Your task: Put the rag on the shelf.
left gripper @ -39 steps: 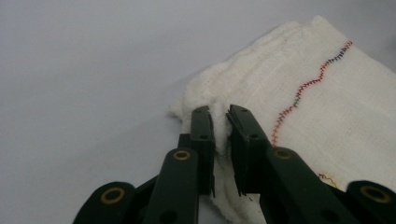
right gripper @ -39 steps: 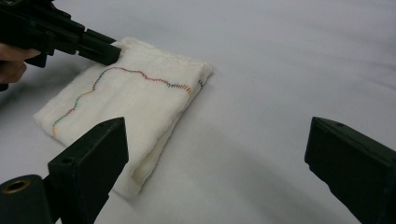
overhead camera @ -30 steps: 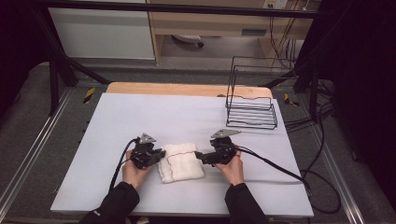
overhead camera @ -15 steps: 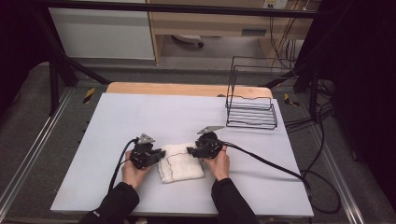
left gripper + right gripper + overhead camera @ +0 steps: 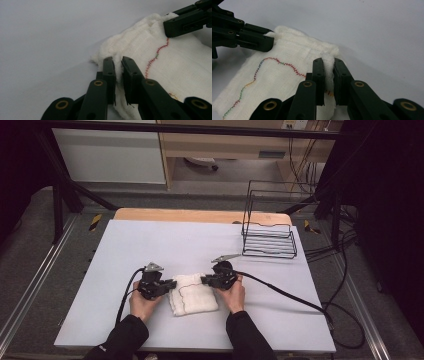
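Observation:
A folded white cloth (image 5: pixel 192 295) with a wavy coloured stitch line lies on the white table (image 5: pixel 165 245) near the front. My left gripper (image 5: pixel 173 284) is shut on the cloth's far left corner; in the left gripper view its jaws pinch a fold of the cloth (image 5: pixel 160 65) between them, at the left gripper (image 5: pixel 118 66). My right gripper (image 5: pixel 203 280) is shut on the far right corner; in the right gripper view the cloth (image 5: pixel 279 72) bulges between the jaws of the right gripper (image 5: pixel 328 65). Each gripper view also shows the other gripper's jaws farther off.
A black wire rack (image 5: pixel 268 230) stands at the table's back right. Cables (image 5: pixel 280 292) trail from both grippers across the table. A wooden edge (image 5: pixel 200 215) runs along the back of the table.
My right gripper has moved left and slightly away from me, from the cloth's right side to its far right corner. The left gripper stayed where it was.

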### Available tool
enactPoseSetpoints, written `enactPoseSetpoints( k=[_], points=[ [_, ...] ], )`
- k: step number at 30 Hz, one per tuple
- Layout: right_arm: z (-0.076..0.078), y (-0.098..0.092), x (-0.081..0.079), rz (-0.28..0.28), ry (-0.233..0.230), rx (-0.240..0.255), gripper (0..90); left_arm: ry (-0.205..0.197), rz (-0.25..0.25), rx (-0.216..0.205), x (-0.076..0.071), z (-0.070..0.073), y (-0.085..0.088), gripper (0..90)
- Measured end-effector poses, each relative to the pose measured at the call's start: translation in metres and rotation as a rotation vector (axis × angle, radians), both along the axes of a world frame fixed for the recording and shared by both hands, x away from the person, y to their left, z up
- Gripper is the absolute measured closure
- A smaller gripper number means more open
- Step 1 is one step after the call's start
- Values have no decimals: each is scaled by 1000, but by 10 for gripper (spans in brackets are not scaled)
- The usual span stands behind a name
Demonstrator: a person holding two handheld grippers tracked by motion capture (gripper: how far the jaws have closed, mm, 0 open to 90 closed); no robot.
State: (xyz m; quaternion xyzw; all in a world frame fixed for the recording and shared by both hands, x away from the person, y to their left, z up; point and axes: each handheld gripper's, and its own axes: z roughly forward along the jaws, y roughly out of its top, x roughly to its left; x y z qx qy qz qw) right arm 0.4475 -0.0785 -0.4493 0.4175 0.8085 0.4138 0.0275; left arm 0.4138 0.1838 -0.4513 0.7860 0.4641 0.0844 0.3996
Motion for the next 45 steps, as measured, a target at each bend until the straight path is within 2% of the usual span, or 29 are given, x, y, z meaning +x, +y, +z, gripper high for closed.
enactPoseSetpoints(
  k=[5,16,22,27,29,37,42,45],
  points=[
    [7,-2,-5,0,-30,16,830,-29,-1,-4,-3,3,0,824],
    [34,-12,-25,11,-141,49,833,-134,-18,-83,-16,29,3,827],
    [45,-16,-36,0,-189,68,834,-190,-27,-86,-24,41,0,828],
    [54,-21,-44,-4,-222,81,836,-213,-35,-115,-30,51,-1,829],
    [58,-23,-47,-11,-235,90,837,-231,-41,-114,-33,56,-2,830],
    [75,-34,-58,-39,-314,105,836,-283,-64,-142,-43,75,-11,831],
    [84,-41,-65,-49,-347,108,836,-312,-79,-138,-44,84,-20,831],
    [91,-47,-68,-59,-369,110,836,-321,-84,-154,-43,88,-25,830]
  ],
)
